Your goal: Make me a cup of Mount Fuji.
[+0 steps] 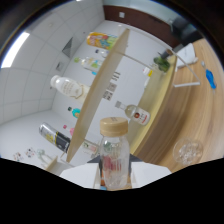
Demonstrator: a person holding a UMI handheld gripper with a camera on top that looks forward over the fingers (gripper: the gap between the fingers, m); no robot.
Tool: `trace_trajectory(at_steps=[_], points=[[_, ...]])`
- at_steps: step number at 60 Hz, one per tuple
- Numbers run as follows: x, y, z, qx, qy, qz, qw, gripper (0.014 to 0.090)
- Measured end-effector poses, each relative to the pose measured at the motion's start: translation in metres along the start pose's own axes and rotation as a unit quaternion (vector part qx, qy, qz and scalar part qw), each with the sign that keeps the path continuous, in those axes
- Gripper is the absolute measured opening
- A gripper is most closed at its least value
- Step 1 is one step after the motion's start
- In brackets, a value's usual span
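A clear plastic bottle [113,150] with a tan screw cap [114,125] stands between my fingers, close to the camera. Something reddish shows inside its lower part. My gripper [114,167] is shut on it, with a dark pad pressing on each side of its body. The fingers' lower parts are hidden in the dark below. The whole scene is strongly tilted while the bottle stays in line with the fingers, so it appears lifted. A clear glass [187,150] stands on the wooden counter [200,115] beyond the right finger.
A pale shelf board [102,85] runs away from the bottle. Several bottles stand by it: an orange one [100,39], a white one [67,86], a dark one [55,136] and a clear red-labelled one [136,115]. A small plant [161,62] sits farther off.
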Motion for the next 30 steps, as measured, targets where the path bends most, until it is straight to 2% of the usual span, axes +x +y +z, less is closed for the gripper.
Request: trace_trajectory(at_steps=[8,19,30], points=[[-0.015,-0.002,0.004,0.019,0.029,-0.212,0.977,0.0410],[0.029,0.041,0.023,-0.026,0.083,-0.387,0.918,0.0408],[0.079,0.080,0.035,-0.069,0.112,-0.441,0.888,0.0410]])
